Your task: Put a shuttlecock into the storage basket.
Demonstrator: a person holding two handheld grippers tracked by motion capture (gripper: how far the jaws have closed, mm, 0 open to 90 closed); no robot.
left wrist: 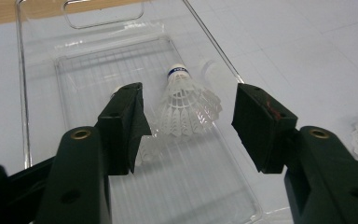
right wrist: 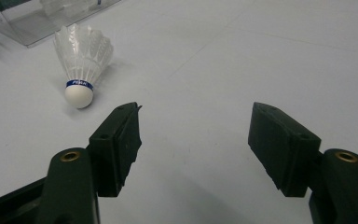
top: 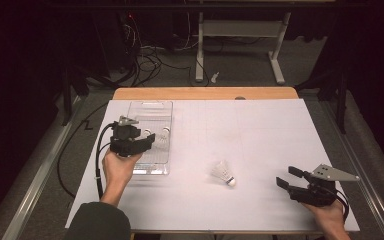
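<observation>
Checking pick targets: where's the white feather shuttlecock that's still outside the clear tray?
In the high view, the white feather shuttlecock lies on the white table sheet, right of the clear plastic tray, between it and the open right gripper, cork end nearest that gripper.

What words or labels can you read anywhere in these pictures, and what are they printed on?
"PEAK": this is my best reading of the white letters on the blue band around the cork of the shuttlecock on the table; they are small and soft.
The shuttlecock in the clear tray has a blue band with white print too blurred to read.
Nothing readable on the left claw, the right claw or the tray.
</observation>
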